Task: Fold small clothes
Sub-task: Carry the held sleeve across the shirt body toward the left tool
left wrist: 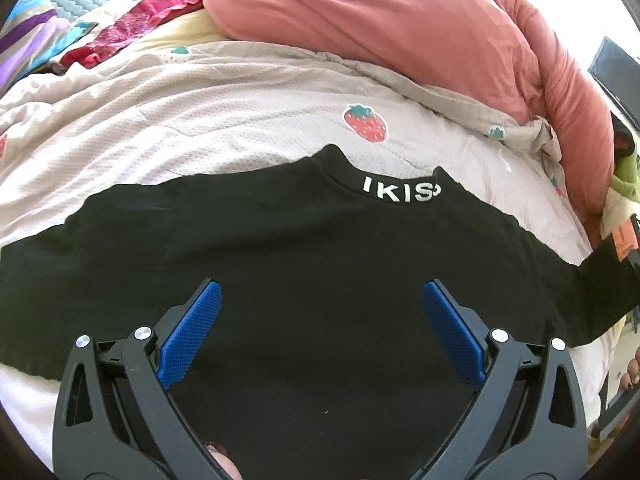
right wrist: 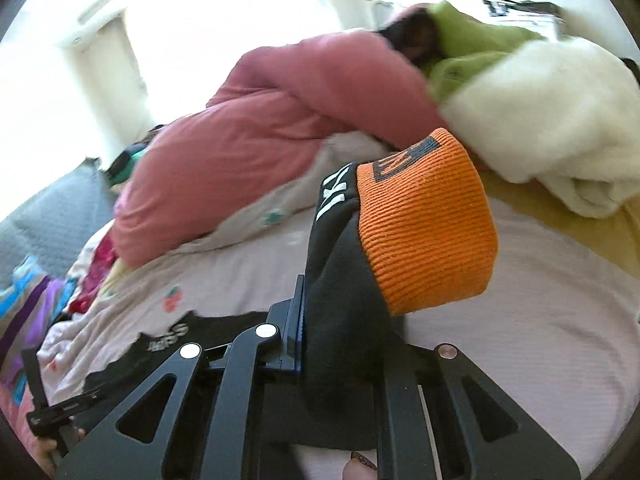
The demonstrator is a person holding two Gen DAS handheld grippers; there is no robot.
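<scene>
a home bedroom, a bed (left wrist: 240,112) with a strawberry-print quilt (left wrist: 366,122), a bulky pink duvet (left wrist: 380,28), heaped clothes and fleece blankets (right wrist: 540,120), bright daylight behind

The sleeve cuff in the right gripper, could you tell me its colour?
Orange ribbed knit cuff, clearest in the right wrist view.

Pink duvet (left wrist: 400,28), strawberry-print sheet (left wrist: 224,120)

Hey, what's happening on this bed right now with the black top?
A person is folding a small black top spread on the strawberry-print sheet. The right claw is shut on the sleeve just behind its orange cuff, holding it up off the bed. The left claw hovers open over the top's body, gripping nothing. No fold is laid down yet.
</scene>
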